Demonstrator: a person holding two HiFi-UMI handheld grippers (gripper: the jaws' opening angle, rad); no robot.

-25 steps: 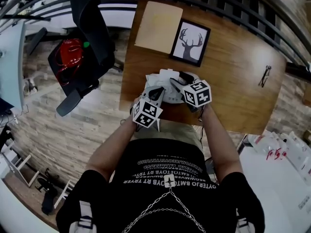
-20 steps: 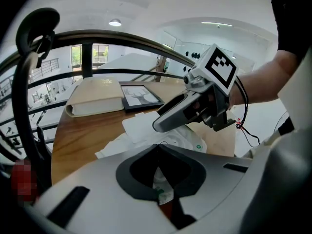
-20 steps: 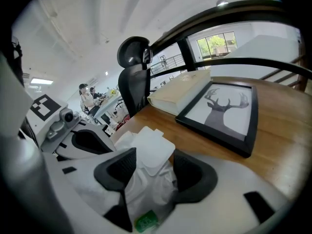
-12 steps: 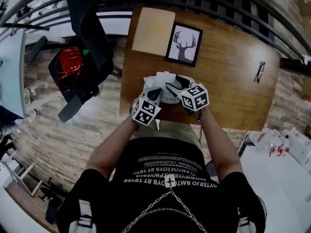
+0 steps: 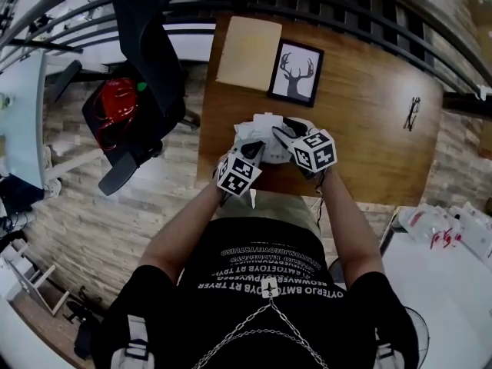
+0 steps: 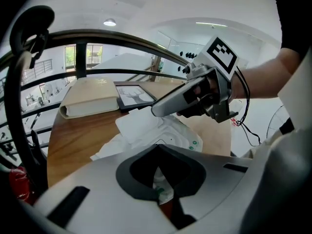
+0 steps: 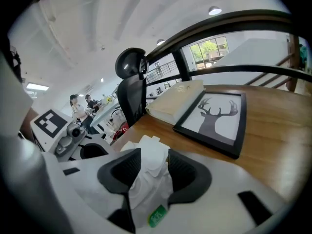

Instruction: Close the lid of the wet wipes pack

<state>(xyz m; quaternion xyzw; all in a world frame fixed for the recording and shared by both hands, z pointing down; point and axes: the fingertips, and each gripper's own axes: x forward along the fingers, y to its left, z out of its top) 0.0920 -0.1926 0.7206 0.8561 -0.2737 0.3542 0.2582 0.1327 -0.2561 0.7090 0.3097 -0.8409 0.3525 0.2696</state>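
The white wet wipes pack [image 5: 264, 135] lies near the front edge of the wooden table [image 5: 369, 144]. Its white lid flap [image 6: 138, 125] stands lifted off the pack. My left gripper [image 5: 256, 151] holds the near edge of the pack, and the left gripper view shows white film with a green mark pinched in the narrow slit between its pads [image 6: 157, 177]. My right gripper [image 5: 281, 134] reaches over the pack from the right. Its jaws [image 7: 148, 172] are closing with the raised flap [image 7: 152, 155] between them, the pads still apart from it.
A framed deer picture [image 5: 296, 71] and a tan book [image 5: 248, 52] lie behind the pack. A pair of glasses [image 5: 413, 114] rests at the table's far right. A black office chair [image 5: 146, 44] and a red bag [image 5: 115, 102] stand left of the table.
Both grippers stay at the pack. The right gripper has risen slightly above it. The left gripper has kept its place.
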